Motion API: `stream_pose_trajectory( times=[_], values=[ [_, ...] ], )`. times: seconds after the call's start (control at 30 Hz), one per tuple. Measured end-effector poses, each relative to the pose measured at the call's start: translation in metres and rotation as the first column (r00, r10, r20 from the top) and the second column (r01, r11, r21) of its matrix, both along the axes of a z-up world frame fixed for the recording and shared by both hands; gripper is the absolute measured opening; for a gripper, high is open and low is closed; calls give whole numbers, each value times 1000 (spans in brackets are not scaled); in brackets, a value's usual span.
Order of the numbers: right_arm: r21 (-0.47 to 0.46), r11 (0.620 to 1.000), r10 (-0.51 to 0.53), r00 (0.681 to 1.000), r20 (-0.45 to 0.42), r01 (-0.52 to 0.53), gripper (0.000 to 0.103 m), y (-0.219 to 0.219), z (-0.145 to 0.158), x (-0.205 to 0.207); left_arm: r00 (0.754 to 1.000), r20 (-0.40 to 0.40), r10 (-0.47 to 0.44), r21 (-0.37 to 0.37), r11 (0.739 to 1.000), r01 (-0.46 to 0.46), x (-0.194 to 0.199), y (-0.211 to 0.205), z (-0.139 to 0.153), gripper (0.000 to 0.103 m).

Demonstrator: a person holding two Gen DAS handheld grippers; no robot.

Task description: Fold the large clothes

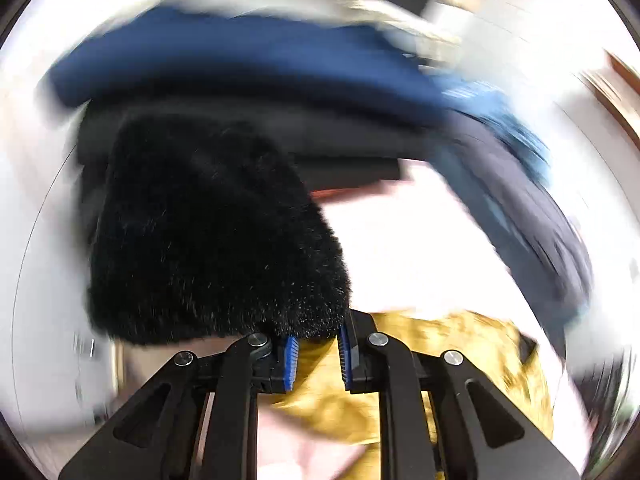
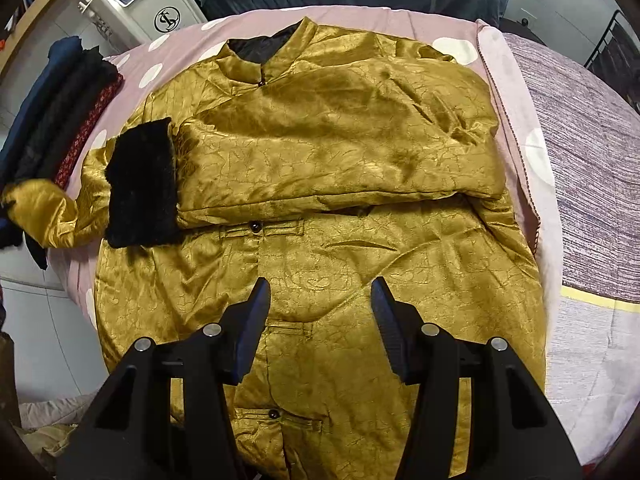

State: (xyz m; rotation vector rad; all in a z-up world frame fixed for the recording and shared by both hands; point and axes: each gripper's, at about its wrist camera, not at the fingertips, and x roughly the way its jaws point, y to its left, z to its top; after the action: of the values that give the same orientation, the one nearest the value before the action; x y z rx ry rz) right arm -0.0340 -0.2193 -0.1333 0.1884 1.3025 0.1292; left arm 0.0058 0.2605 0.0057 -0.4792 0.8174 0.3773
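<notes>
my left wrist view is smeared by heavy motion blur; only the black fur cuff (image 1: 216,232) and my left gripper (image 1: 316,354) stay fairly sharp, while the blue cloth (image 1: 248,60) behind streaks sideways. the white background there blows out to glare. my right wrist view is crisp and evenly lit, probably from overhead, with soft sheen on the gold jacket (image 2: 332,152) and shallow shadows in its folds. both pictures bend at the fisheye rim, with dark corners.
</notes>
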Motion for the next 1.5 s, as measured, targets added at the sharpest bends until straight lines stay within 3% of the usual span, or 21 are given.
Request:
stream_pose_trajectory(
  times=[0.1, 0.23, 0.4, 0.47, 0.5, 0.57, 0.6, 0.63, 0.7, 0.73, 0.8, 0.87, 1.03, 1.13, 1.2, 1.4, 1.47, 1.5],
  values=[
    [9, 1000, -27, 1000, 5, 27, 53, -10, -1, -3, 969, 54, -240, 74, 969, 236, 37, -86, 28, 15],
    [20, 996, -88, 996, 5, 87, 53, -35, -3, -12, 871, 57, -488, 55, 873, 485, 69, -202, 27, 13],
    [18, 982, -190, 982, -7, 190, 53, -75, -6, -30, 732, -62, -679, 42, 731, 682, 80, -323, -21, 12],
    [17, 976, -217, 976, -18, 217, 53, -85, -8, -35, 670, -146, -728, 33, 673, 738, 80, -368, -51, 12],
    [16, 973, -229, 973, -23, 230, 53, -90, -9, -38, 626, -198, -754, 25, 635, 772, 77, -391, -69, 12],
    [21, 966, -256, 966, -34, 257, 53, -100, -11, -43, 571, -281, -772, 18, 590, 807, 76, -417, -93, 15],
    [26, 964, -264, 964, -39, 265, 53, -103, -13, -45, 537, -322, -779, 17, 563, 826, 70, -431, -106, 27],
    [35, 960, -275, 960, -47, 276, 53, -106, -14, -46, 502, -350, -791, 4, 534, 845, 62, -438, -116, 54],
    [52, 955, -288, 956, -59, 291, 53, -111, -16, -47, 431, -409, -804, -19, 479, 877, 48, -448, -129, 78],
    [63, 953, -291, 955, -64, 295, 53, -112, -17, -45, 405, -415, -815, -23, 455, 890, 42, -456, -136, 84],
    [82, 950, -298, 953, -59, 302, 53, -114, -15, -40, 356, -421, -834, -14, 398, 917, 26, -462, -137, 87],
    [96, 945, -311, 950, -40, 314, 53, -116, -10, -32, 326, -412, -851, -1, 358, 934, 14, -462, -133, 88],
    [176, 935, -319, 947, 28, 310, 53, -116, 18, 6, 244, -404, -881, -17, 275, 961, -8, -455, -129, 91],
    [238, 936, -274, 961, 37, 258, 53, -104, 29, 38, 228, -387, -893, 10, 243, 970, -21, -449, -118, 91],
    [262, 937, -248, 968, 34, 231, 53, -92, 30, 57, 241, -376, -895, 6, 257, 966, -21, -439, -111, 91],
    [329, 931, -162, 987, -21, 160, 53, -51, 21, 101, 413, -402, -817, 65, 424, 903, -14, -385, -106, 91],
    [283, 954, -86, 995, -45, 96, 53, -27, 11, 111, 474, -412, -778, 83, 486, 870, -12, -362, -104, 91],
    [220, 973, -53, 997, -55, 64, 48, -15, 7, 113, 503, -413, -759, 84, 518, 851, -13, -349, -103, 91]
  ],
)
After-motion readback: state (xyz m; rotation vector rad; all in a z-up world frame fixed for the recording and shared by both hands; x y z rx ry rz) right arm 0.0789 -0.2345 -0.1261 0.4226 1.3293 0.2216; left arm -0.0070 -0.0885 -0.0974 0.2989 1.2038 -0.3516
